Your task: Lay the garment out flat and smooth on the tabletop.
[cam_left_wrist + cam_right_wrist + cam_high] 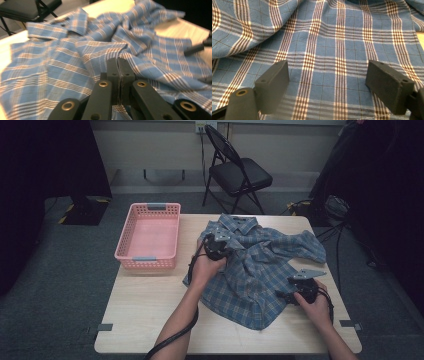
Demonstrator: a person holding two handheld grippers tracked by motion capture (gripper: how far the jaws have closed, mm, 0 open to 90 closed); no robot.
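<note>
Shirt (260, 270) (blue plaid, crumpled) lies spread across the right half of the table (150, 315), with a pink basket (148, 236) just beside it on the left. Left hand-held gripper (117, 75) has its jaws together, pinching a fold of cloth near the collar. Right hand-held gripper (327, 82) rests over the lower hem with jaws wide apart, gripping nothing. Risk: with one thin pinch carrying the fabric, a lift could let the fold slip free. The unsecured hem could also drag, bunch, or slide off the table edge.
</note>
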